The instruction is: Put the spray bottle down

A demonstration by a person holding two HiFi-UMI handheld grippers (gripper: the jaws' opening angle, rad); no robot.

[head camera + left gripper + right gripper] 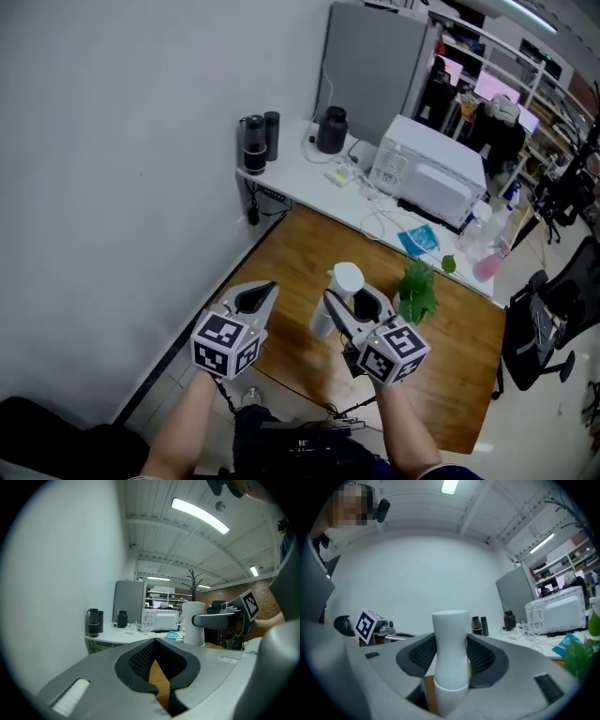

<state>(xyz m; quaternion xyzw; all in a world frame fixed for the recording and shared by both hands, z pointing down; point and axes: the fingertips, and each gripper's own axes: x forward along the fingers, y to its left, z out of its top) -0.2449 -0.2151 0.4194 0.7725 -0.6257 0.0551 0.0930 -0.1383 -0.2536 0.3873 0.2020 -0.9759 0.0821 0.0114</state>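
Right gripper (348, 302): jaws clamped on the white spray bottle (450, 654), pads pressing both sides of its body. Bottle upright, held over the near part of the wooden table (292, 251), just left of a small green plant (416, 290). Left gripper (260, 293): jaws together, nothing in them, level with the bottle on its left. White microwave (427, 172) on the far counter.

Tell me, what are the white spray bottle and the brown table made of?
The white spray bottle looks like smooth matte plastic: even white, no glare, a seam ring low down. The brown table looks like wood or wood-look laminate: streaky grain, soft sheen.
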